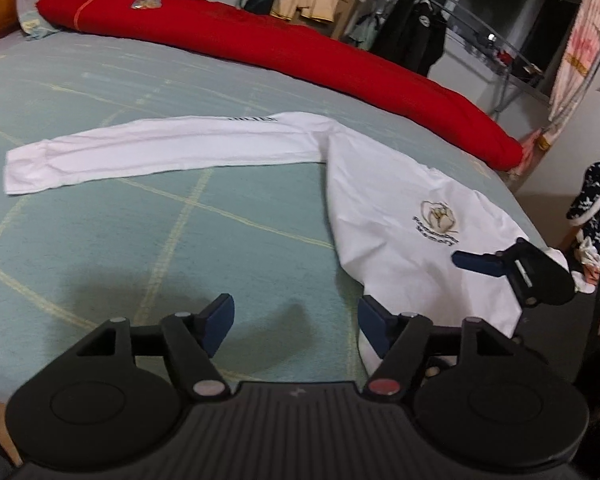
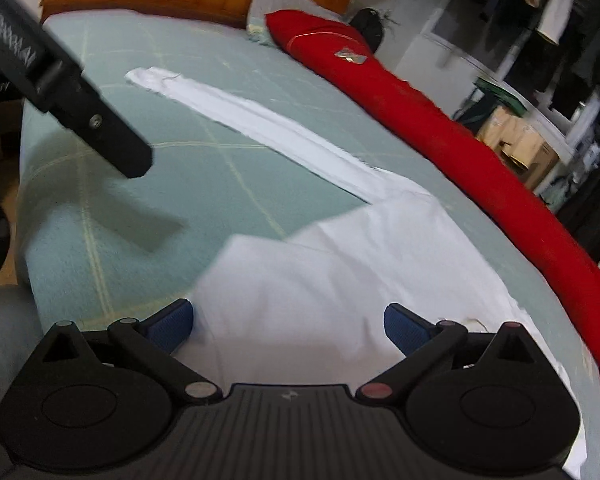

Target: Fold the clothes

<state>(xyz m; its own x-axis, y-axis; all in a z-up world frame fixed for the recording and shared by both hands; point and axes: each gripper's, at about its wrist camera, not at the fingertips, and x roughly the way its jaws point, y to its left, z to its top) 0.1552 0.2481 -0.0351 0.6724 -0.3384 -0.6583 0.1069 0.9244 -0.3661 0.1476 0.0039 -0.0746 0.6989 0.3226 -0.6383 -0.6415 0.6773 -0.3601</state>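
- A white shirt (image 1: 400, 216) is lying flat on the bed (image 1: 100, 208), one sleeve stretching out sideways.
- The right gripper (image 2: 288, 330) is tilting downward over the shirt's body, jaws spread wide, pinching nothing.
- The left gripper (image 1: 296, 322) is angling down at the shirt's edge, jaws apart, empty.

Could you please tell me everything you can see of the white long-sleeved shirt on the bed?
The white shirt looks like soft cotton and lies flat on the pale green checked bedcover. One long sleeve stretches straight out sideways, with small dark lettering near the shoulder. A gold emblem with dark text sits on the body. The body's near part looks folded over. Neither gripper holds it; the red bolster lies apart beyond it.
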